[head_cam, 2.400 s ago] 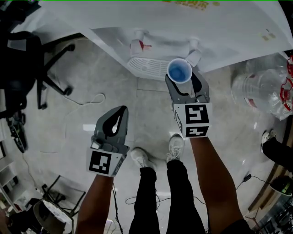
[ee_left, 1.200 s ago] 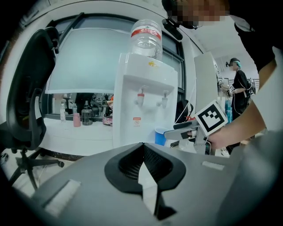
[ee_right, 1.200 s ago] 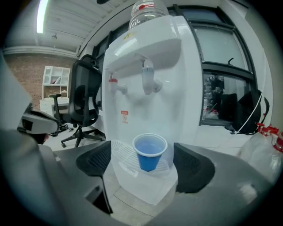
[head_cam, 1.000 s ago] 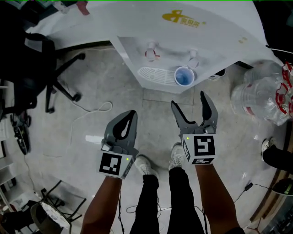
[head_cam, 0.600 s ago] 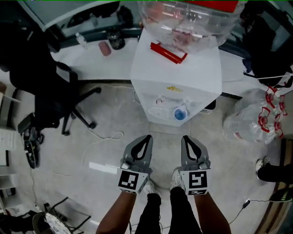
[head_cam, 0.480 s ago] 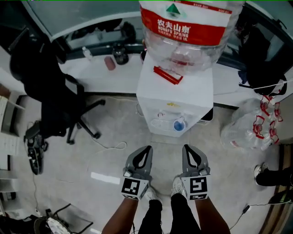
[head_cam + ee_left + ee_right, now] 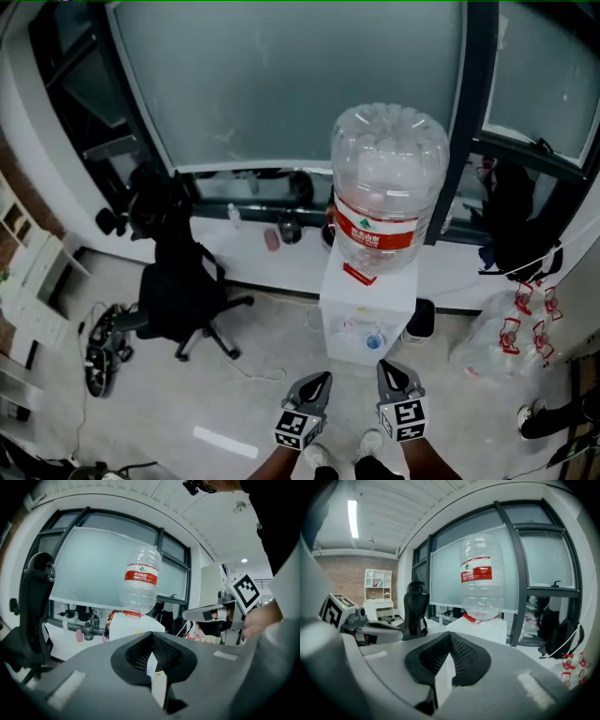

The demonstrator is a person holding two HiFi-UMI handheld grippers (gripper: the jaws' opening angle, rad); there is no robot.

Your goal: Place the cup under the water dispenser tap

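left tool (image 7: pixel 320 382): jaws pressed together, empty | right tool (image 7: pixel 386 369): jaws pressed together, empty | blue cup (image 7: pixel 375 342): 12 o'clock of right tool, apart, on water dispenser (image 7: pixel 367 302) tray below taps | water bottle (image 7: pixel 389 183): atop dispenser

The bottle (image 7: pixel 389 178) is sitting on top of the water dispenser (image 7: pixel 366 302), which is standing before the counter (image 7: pixel 272 267) under the window (image 7: pixel 281 84), with the cup (image 7: pixel 375 341) resting in its front recess. A chair (image 7: pixel 183 286) is standing to the dispenser's left and a bag (image 7: pixel 492 342) is lying to its right. The left gripper (image 7: pixel 322 379) and right gripper (image 7: pixel 384 367) are hovering side by side in front of it.
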